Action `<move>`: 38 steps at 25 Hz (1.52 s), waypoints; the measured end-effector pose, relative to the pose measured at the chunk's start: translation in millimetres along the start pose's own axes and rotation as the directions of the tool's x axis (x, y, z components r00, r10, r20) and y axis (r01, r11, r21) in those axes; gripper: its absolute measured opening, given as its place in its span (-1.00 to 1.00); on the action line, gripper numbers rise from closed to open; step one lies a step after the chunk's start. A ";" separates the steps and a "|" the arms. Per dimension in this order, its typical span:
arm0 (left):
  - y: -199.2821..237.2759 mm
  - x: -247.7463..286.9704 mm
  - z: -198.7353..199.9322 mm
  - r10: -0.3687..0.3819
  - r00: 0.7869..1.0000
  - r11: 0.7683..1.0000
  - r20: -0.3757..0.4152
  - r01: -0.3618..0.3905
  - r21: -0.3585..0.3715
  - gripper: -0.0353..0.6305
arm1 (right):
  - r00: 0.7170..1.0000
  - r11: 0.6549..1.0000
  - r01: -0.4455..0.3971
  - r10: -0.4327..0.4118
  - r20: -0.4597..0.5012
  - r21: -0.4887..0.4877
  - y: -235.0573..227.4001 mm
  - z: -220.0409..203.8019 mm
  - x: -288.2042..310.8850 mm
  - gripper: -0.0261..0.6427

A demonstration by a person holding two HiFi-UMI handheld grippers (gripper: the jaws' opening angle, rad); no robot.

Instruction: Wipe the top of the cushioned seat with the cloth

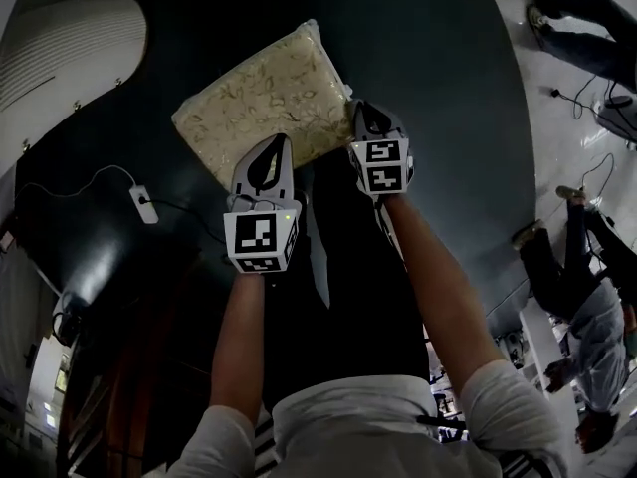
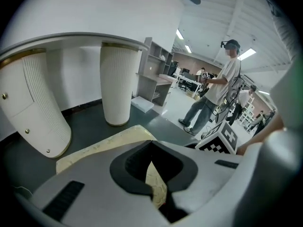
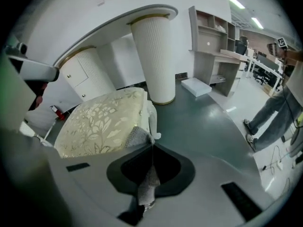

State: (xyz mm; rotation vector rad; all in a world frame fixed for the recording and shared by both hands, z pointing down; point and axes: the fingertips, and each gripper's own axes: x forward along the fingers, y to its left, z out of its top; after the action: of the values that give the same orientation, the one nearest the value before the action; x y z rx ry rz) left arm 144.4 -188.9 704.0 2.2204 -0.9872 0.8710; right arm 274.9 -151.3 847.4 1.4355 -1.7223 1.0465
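Gripping the cream, flower-patterned cushioned seat (image 1: 261,90) lying on the dark floor (image 1: 438,78).
Pinching the seat's edge tight in the left gripper (image 1: 282,141); squeezing a small grey knitted cloth (image 3: 147,182) in the right gripper (image 1: 356,106), touching the seat's corner.

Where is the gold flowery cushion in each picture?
Head view: cushion, upper middle.
Left gripper view: cushion, a pale strip low down, left of middle.
Right gripper view: cushion, left of middle.
Shared landmark: the dark floor around it.
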 end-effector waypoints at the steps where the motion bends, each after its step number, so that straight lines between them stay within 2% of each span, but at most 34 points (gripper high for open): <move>1: 3.3 -1.0 2.4 0.006 1.000 1.000 0.007 -0.006 -0.007 -0.85 | 1.000 1.000 -0.009 0.009 -0.002 -0.017 0.7 4.9 1.7 -0.87; 9: 30.5 -11.9 -6.4 0.051 0.998 0.996 0.036 -0.048 -0.069 -0.85 | 0.997 0.990 -0.068 0.065 -0.030 -0.123 6.1 31.1 18.3 -0.87; 14: 45.0 -14.6 -16.3 0.061 0.997 0.995 0.038 -0.058 -0.085 -0.85 | 0.997 0.988 -0.078 0.075 -0.024 -0.133 12.2 50.5 24.6 -0.87; 23: 72.1 -12.1 -20.3 0.084 0.995 0.990 0.051 -0.077 -0.121 -0.85 | 0.998 0.978 -0.070 0.070 -0.007 -0.195 17.5 87.9 43.3 -0.87; 29: 86.3 -13.4 -18.8 0.104 0.993 0.980 0.057 -0.092 -0.175 -0.85 | 0.998 0.979 -0.059 0.062 0.008 -0.197 18.7 113.2 59.1 -0.87; 33: 91.8 -16.7 -13.7 0.104 0.992 0.980 0.067 -0.090 -0.178 -0.85 | 0.999 0.974 -0.040 0.041 0.001 -0.223 18.1 128.3 69.2 -0.87; 38: 108.5 -25.0 -12.1 0.117 0.991 0.979 0.067 -0.104 -0.174 -0.85 | 0.999 0.949 -0.031 0.034 0.002 -0.313 23.9 151.5 78.6 -0.87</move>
State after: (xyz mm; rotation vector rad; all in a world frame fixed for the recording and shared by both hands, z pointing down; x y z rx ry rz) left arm 42.0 -232.4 717.0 2.0833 -1.1854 0.7242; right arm 238.0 -319.6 841.0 1.2137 -1.8275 0.7431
